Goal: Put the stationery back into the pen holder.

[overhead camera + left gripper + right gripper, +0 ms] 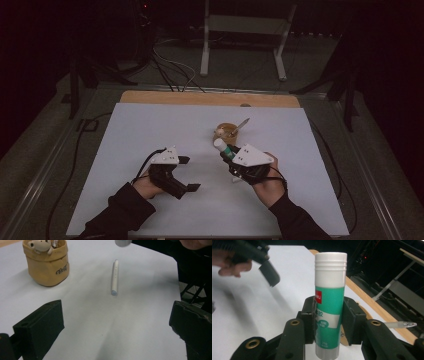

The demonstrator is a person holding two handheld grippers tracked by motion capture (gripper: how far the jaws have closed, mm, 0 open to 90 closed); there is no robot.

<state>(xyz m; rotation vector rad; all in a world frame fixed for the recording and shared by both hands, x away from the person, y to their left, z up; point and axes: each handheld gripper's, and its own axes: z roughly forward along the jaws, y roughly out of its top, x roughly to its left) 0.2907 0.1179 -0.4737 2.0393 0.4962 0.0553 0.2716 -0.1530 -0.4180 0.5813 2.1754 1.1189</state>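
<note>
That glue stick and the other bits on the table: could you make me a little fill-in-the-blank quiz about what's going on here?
1. The right gripper is shut on a green and white ____.
2. The left gripper has its jaws ____, with nothing between them.
3. The white pen on the table is lying ____, not standing.
4. The tan fabric pouch has a small toy ____ at its rim.

Missing words: glue stick; open; flat; bear
</note>
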